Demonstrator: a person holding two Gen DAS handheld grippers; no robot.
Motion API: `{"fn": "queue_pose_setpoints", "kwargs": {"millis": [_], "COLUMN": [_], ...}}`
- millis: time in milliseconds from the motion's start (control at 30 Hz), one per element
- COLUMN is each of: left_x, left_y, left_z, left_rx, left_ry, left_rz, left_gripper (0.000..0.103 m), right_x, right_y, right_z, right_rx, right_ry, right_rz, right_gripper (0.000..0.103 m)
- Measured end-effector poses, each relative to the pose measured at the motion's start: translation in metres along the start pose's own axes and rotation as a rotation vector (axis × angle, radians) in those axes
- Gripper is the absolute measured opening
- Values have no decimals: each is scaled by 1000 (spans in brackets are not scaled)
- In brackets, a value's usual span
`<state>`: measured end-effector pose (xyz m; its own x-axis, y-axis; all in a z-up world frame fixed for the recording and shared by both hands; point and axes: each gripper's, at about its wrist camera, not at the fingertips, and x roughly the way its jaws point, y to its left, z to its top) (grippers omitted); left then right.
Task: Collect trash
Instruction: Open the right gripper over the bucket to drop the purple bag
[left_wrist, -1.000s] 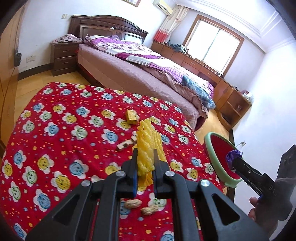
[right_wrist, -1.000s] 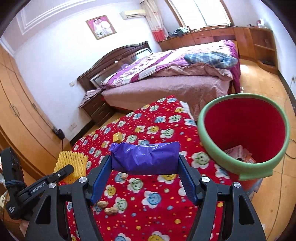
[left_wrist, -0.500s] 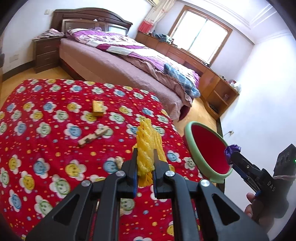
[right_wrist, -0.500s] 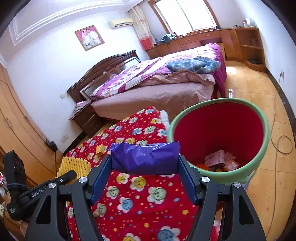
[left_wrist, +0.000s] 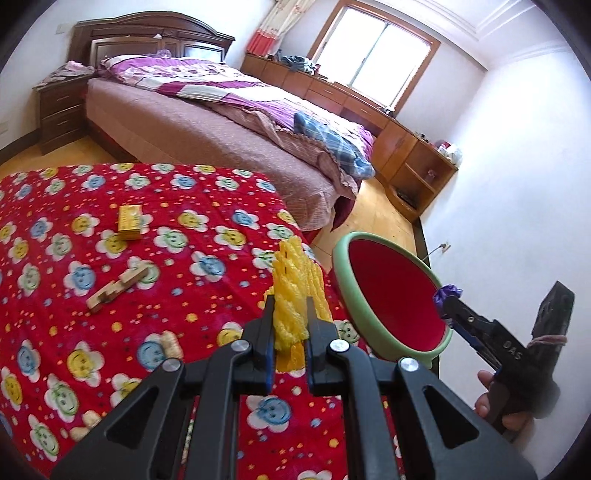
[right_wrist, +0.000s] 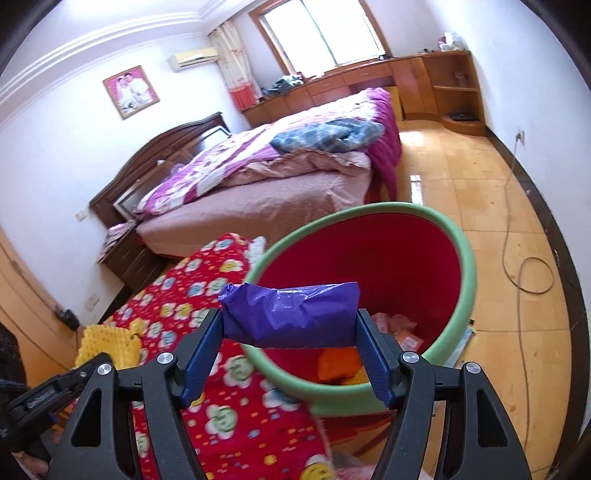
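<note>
My left gripper (left_wrist: 290, 314) is shut on a yellow foam net (left_wrist: 295, 288), held over the right edge of the red flowered table (left_wrist: 110, 314). My right gripper (right_wrist: 291, 332) is shut on a purple plastic packet (right_wrist: 291, 314), held over the near rim of the red bin with a green rim (right_wrist: 458, 258). The bin (left_wrist: 391, 295) stands on the floor just right of the table and holds several scraps. In the left wrist view the right gripper (left_wrist: 448, 295) hangs over the bin's far side. The foam net (right_wrist: 107, 343) shows at lower left in the right wrist view.
On the table lie a small yellow box (left_wrist: 129, 221), a wooden piece (left_wrist: 118, 284) and peanuts (left_wrist: 171, 343). A bed (left_wrist: 221, 122) stands beyond the table, with wooden cabinets (left_wrist: 413, 162) along the window wall. A cable (right_wrist: 524, 266) lies on the floor.
Both grippers have moved rightward from over the table toward the bin, each keeping its load. The purple packet now hangs over the bin's opening.
</note>
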<state>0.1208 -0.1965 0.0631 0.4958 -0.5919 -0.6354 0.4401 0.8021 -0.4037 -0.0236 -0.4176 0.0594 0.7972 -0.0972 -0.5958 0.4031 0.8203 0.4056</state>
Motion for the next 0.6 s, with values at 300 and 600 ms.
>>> {"fn": "queue_pose_setpoints", "kwargs": {"millis": [300,600], "left_x": [23,42], "left_y": [-21,-44], "left_z": [5,6], "left_rx": [50,101], "left_ry": [25,43], "left_rz": [-10,-37], "left_gripper": [11,11], "right_x": [13,6], "right_y": [-22,-34], "right_z": [0,1], "right_rx": [49,52], "right_ry": [6,-14], "right_rz": [10,-3], "right_gripper": [75,76]}}
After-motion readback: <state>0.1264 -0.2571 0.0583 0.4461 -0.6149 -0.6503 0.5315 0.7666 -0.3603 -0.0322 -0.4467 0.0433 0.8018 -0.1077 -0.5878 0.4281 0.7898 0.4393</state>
